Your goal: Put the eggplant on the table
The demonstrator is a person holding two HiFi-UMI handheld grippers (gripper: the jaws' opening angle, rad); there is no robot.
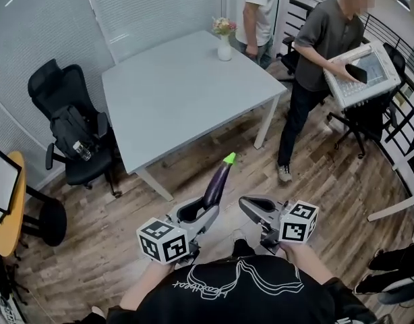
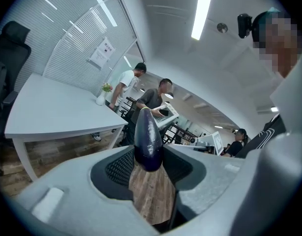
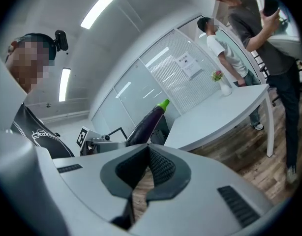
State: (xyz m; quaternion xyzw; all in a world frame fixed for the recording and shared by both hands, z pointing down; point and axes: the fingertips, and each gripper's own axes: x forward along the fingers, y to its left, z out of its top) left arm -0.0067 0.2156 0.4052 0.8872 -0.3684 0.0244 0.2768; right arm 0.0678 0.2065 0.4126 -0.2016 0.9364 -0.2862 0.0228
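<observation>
A dark purple eggplant (image 1: 217, 183) with a green stem end sticks up and forward out of my left gripper (image 1: 204, 212), which is shut on its thick lower end. In the left gripper view the eggplant (image 2: 148, 135) stands pinched between both ribbed pads, pointing toward the table (image 2: 47, 109). My right gripper (image 1: 247, 206) hovers just to the right of it, shut with nothing between its pads. From the right gripper view the eggplant (image 3: 149, 122) shows to the left, ahead of the closed jaw tips. The grey square table (image 1: 183, 90) stands ahead over the wooden floor.
A white vase of flowers (image 1: 224, 43) sits at the table's far edge. A black office chair (image 1: 71, 123) with a bag stands left of the table. Two people stand behind and to the right of the table, one (image 1: 315, 59) carrying a white box. Another chair (image 1: 365, 123) is at the right.
</observation>
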